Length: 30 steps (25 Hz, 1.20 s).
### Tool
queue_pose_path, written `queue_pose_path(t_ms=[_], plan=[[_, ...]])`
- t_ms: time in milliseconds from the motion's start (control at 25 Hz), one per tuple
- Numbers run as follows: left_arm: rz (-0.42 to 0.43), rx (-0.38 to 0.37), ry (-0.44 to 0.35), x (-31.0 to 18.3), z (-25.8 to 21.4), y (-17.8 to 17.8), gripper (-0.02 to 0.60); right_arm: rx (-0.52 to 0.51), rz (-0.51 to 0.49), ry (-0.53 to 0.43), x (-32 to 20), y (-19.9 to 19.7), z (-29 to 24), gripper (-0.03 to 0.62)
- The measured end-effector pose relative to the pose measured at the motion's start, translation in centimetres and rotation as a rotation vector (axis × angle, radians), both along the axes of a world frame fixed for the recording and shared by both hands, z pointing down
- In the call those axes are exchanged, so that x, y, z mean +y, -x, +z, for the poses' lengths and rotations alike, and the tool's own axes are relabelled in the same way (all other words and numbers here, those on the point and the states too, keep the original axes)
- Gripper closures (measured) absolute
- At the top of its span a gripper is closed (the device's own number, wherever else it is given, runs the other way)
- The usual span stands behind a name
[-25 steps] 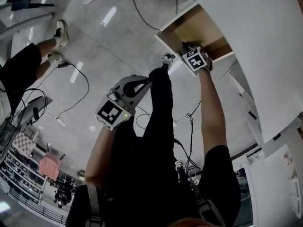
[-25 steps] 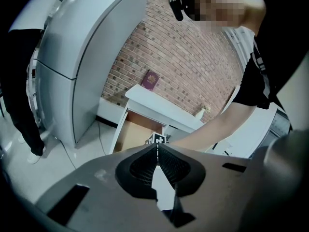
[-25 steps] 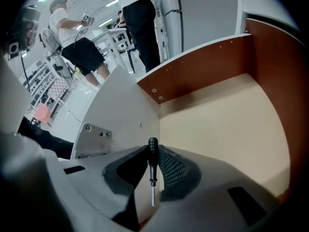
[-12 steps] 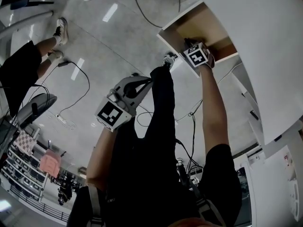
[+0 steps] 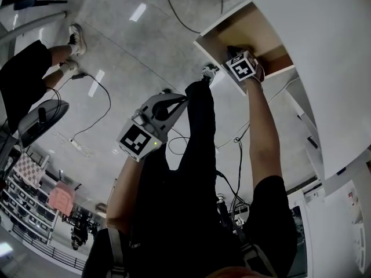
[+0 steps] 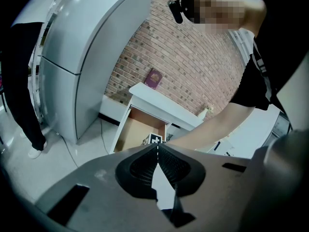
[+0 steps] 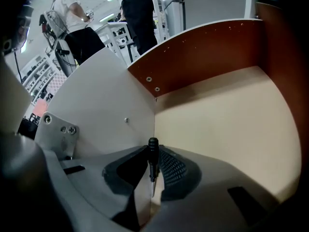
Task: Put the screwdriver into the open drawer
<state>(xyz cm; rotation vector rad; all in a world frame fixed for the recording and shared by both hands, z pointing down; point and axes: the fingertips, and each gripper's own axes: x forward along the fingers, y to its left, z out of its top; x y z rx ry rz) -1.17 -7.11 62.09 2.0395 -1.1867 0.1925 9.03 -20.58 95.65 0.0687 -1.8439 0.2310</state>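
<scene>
The open drawer (image 5: 223, 32) has pale wood walls and juts from a white cabinet at the upper right of the head view. My right gripper (image 5: 235, 54) reaches down inside it, marker cube up. In the right gripper view it (image 7: 152, 151) is shut on the screwdriver (image 7: 152, 154), a small black-handled tool whose thin metal tip points back toward the camera. Around it are the drawer's beige floor (image 7: 227, 124), its white side (image 7: 106, 100) and a red-brown wall (image 7: 203, 57). My left gripper (image 5: 168, 100) hangs shut and empty over my legs, away from the drawer (image 6: 135, 132).
The white cabinet top (image 5: 324, 57) overhangs the drawer on the right. Cables (image 5: 98, 106) trail over the grey floor. Another person's legs (image 5: 55, 57) stand at the upper left. A large grey appliance (image 6: 82, 52) stands left of the cabinet, with a purple book (image 6: 154, 78) on the cabinet top.
My right gripper has moved a little deeper into the drawer with the screwdriver. The left gripper has stayed almost still.
</scene>
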Motion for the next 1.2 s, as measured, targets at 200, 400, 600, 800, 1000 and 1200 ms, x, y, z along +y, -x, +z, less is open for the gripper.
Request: queue_pose_path(t_ms=[200,400,600,800,1000,1200], plan=[[0.003,-0.007,-0.001,0.1,0.0,0.1,0.565,-0.033,0.041,0.043,-0.2,0.4,-1.2,0.470],[0.014,-0.015,-0.021,0.3,-0.3,-0.2,0.565,-0.050,0.051,0.022,-0.8,0.3,-2.1,0.470],[0.027,-0.032,-0.051,0.4,-1.4,-0.7,0.566,-0.083,0.075,0.013,-0.5,0.2,-4.4,0.491],[0.046,-0.034,-0.112,-0.8,-3.2,-0.9,0.565,-0.147,0.104,-0.012,0.2,-0.4,-8.6,0.535],[0.104,-0.040,-0.142,-0.2,-5.3,-1.1,0.565,-0.249,0.172,-0.032,2.3,-0.6,-14.7,0.537],[0.154,-0.039,-0.145,1.0,-6.5,-1.5,0.565,-0.350,0.282,-0.048,4.9,-1.9,-20.8,0.537]])
